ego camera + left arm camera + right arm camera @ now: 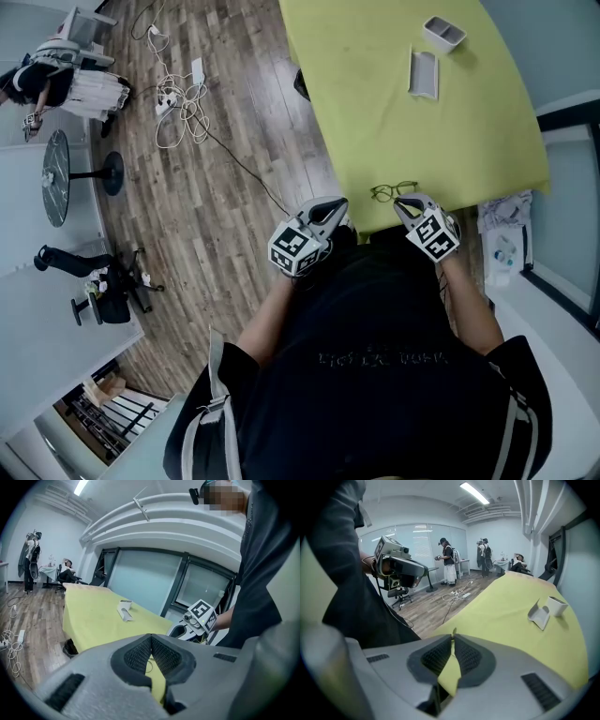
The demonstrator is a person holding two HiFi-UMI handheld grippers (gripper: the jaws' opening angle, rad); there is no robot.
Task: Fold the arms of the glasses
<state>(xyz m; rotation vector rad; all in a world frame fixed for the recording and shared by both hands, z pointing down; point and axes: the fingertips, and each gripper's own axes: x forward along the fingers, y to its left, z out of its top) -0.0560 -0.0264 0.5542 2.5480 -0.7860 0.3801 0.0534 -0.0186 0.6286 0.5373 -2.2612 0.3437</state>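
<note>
The glasses [394, 191] lie on the yellow-green table [394, 112], close to its near edge and right in front of the person, in the space between the tips of the two grippers. They are too small in the head view to tell how the arms stand, so by the look of it the folding has not begun and the step in hand is the approach. The left gripper [336, 203] hovers just beside the frame on its left, off the table's edge, and its own view shows the ribbed pads pressed together at the tips with nothing caught between them; only the table and a thin curve, probably part of the frame, show through the gap beneath. The right gripper [403, 202] sits just beside the frame on the other side, its jaws likewise closed and empty. A white holder [424, 73] and a small white box [444, 34] stand well apart at the far end of the table. The next move likely calls for one gripper to open and steady the frame at the front, while the other catches an arm near its tip and swings it gently inward about the hinge, as thin wire bends easily.
</note>
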